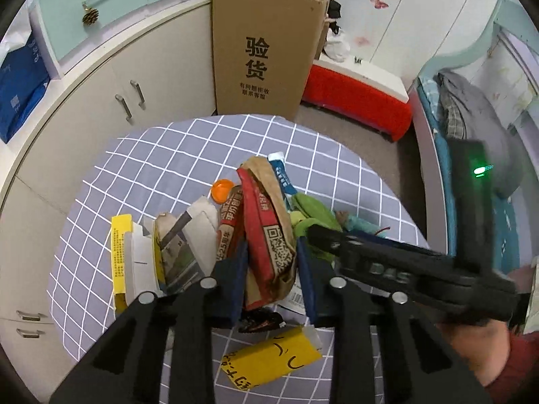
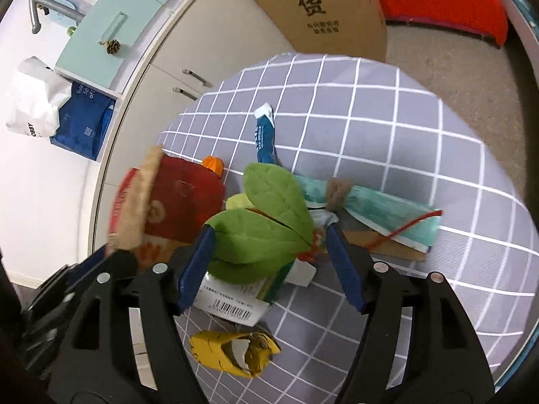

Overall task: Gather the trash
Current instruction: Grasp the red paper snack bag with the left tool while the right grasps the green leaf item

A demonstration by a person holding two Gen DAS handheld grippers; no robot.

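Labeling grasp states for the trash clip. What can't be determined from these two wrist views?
- Left wrist: whether the left gripper pads actually press the red-and-brown paper bag; bag hides the contact.
- Left wrist: the right gripper is motion-blurred and covers the green leaves.
- Right wrist: the bag is blurred; its print is unreadable.
- Right wrist: the box under the leaves is mostly hidden.

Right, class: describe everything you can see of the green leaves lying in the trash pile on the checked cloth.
The green leaves look artificial, like fabric: broad ovals with pressed veins, joined at a red-wrapped stem end. They lie flat on top of a barcoded packet, beside a teal strip. The right gripper straddles them with jaws open, one blue pad at a leaf's edge.
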